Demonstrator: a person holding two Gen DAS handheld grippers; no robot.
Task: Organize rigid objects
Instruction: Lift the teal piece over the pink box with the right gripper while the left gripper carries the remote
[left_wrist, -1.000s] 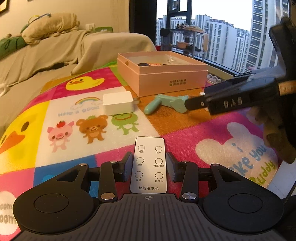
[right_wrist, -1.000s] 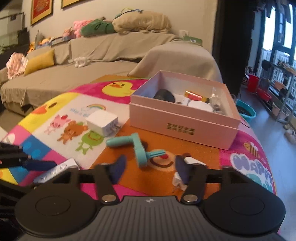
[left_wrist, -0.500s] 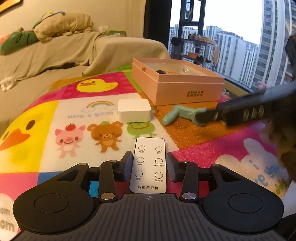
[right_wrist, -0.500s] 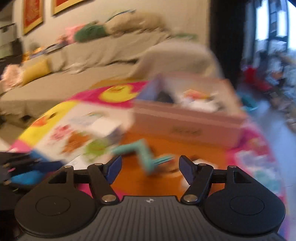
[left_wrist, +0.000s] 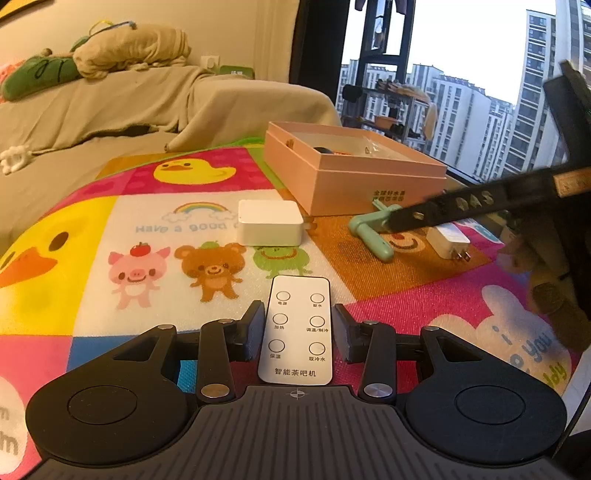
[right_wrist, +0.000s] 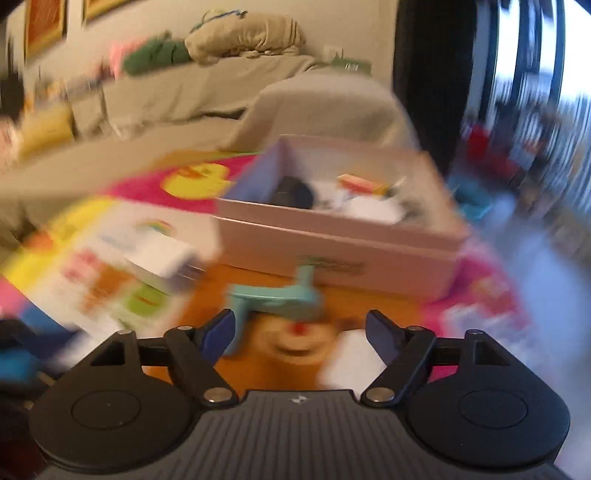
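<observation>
On the colourful cartoon play mat (left_wrist: 92, 236), the left gripper (left_wrist: 297, 332) has its jaws set narrowly on the sides of a white remote control (left_wrist: 297, 328), which lies flat between them at the near edge; whether the pads truly press on it cannot be told for sure, though they sit against its edges. Farther off and slightly left lies a white square charger block (left_wrist: 269, 221), near the rainbow print. Right of it stands the open pink box (left_wrist: 354, 184), holding a dark round item and other small things. Just in front of the box lies a mint-green hand crank (left_wrist: 369, 230), and right of that a small white plug adapter (left_wrist: 448, 240) with its prongs pointing near.

The right gripper (right_wrist: 301, 336) reaches in from the right over the crank; its view is blurred. Its jaws have just been opening and stand wide, with nothing gripped; the crank lies just beyond the left fingertip and the adapter below the right one.
</observation>
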